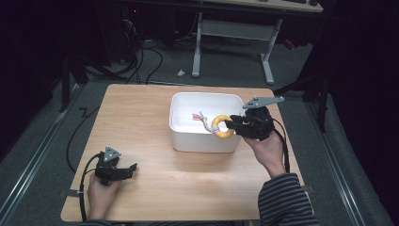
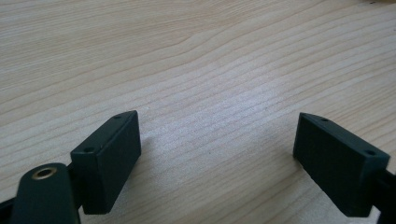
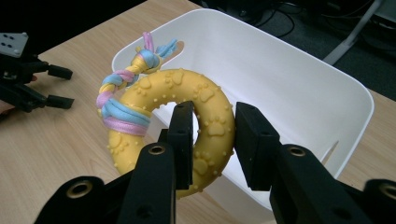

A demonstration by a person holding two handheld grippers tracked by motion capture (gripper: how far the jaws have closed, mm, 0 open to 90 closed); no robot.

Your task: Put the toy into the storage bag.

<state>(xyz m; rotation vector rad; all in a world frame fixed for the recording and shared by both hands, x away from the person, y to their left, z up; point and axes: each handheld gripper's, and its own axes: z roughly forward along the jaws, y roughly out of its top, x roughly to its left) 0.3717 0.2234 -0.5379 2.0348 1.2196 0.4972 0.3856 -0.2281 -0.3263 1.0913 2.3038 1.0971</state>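
Up over the glossy white tub's point(image 1: 207, 141) rim, the right claw point(image 3: 212, 135) clamps a knobbly yellow rubber ring point(image 3: 212, 105) with braided pastel rope point(image 3: 123, 88); the left claw point(image 2: 217, 154) gapes above woodgrain bench point(image 2: 196, 60).

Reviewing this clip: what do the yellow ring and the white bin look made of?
Yellow ring: likely rubber or soft plastic, matte, with moulded bumps and paw prints; a braided fabric rope is tied through it. White bin: probably hard plastic, smooth, slightly glossy thin walls.
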